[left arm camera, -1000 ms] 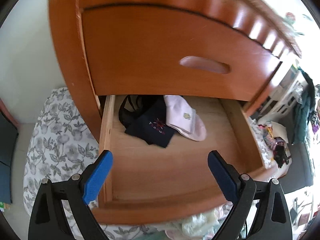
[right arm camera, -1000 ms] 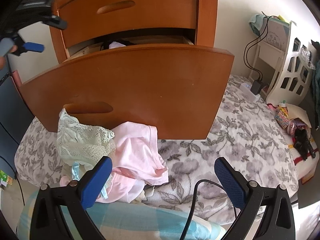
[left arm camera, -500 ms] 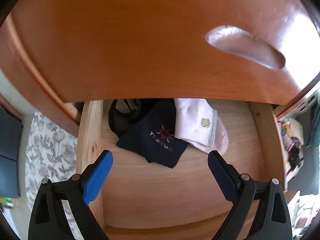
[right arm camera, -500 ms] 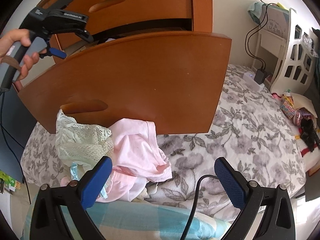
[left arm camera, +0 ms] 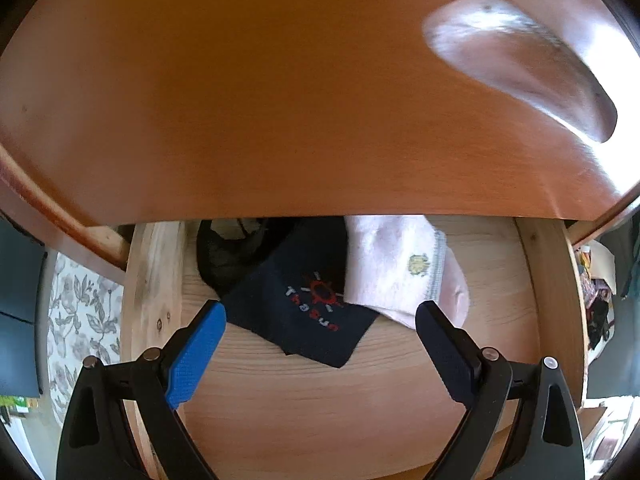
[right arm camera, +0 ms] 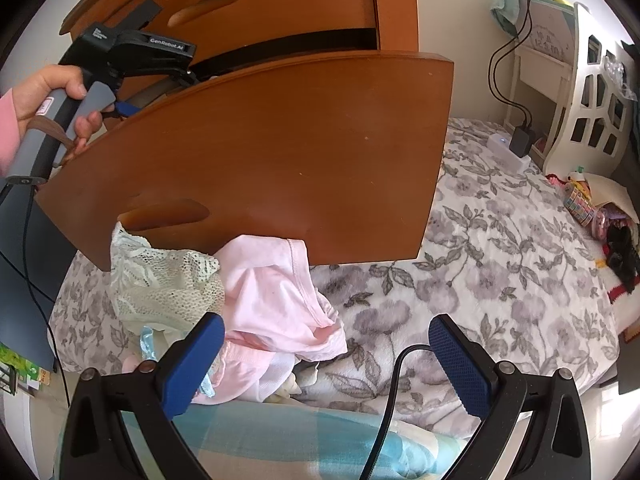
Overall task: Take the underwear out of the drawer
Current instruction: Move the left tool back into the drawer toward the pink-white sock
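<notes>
Left gripper (left arm camera: 320, 316) fingers spread wide, empty, inside open drawer (left arm camera: 400, 412) over navy underwear (left arm camera: 308, 312) lying flat, long axis diagonal back-left to front-right. Right gripper (right arm camera: 326, 338) also wide open, over bed (right arm camera: 500, 264).

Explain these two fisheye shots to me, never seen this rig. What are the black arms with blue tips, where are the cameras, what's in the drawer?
There is no robot here: a person holds a handheld two-finger gripper in each hand, and each gripper carries a fisheye camera looking forward along its fingers.

The left wrist view shows the left gripper, open and holding nothing, reaching into the open wooden drawer. Three garments lie at the back: a navy cloth with a red printed logo, a pale pink cloth with a small yellow emblem, and a black mesh piece.

The right wrist view shows the right gripper, also open and empty, hovering over a floral bedspread. On the bedspread lie a pink garment and a pale green lace garment. At upper left, the person's hand grips the other tool's handle.
</notes>
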Tool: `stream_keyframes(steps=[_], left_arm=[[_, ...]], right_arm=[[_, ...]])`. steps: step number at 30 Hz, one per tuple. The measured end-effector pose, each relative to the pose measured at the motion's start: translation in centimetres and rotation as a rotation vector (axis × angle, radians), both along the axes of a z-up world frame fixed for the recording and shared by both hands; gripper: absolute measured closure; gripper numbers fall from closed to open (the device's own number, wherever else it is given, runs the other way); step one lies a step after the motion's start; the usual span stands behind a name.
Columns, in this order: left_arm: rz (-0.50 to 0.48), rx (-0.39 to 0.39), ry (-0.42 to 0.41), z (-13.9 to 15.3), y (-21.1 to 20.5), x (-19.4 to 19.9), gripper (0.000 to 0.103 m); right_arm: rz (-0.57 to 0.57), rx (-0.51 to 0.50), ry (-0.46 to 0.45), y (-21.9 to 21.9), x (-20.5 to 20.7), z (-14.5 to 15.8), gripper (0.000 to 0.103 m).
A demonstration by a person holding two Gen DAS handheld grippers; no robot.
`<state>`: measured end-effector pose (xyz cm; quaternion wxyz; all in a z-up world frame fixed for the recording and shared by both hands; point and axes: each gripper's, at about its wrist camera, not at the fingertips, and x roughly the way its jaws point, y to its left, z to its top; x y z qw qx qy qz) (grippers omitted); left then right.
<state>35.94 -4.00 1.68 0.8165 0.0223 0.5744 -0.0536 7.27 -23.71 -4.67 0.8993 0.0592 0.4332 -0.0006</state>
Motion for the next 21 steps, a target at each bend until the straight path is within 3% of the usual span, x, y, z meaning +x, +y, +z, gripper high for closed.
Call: stream_keyframes(steps=[10,17,21], left_arm=[[0.140,-0.016,0.071,-2.0,2.8,1.1,0.007],[0.172,0.014,0.141,-3.4,3.3,1.8,0.009],[0.158,0.042,0.166,-3.9,2.9,1.9,0.024]], right_arm=[[-0.003,0.004,0.008,-0.1,0.1,-0.2,0.000],[-0.003,0.006,0.011,-0.1,0.1,-0.3,0.000],[-0.003,0.007,0.015,-0.1,0.2,-0.3,0.000]])
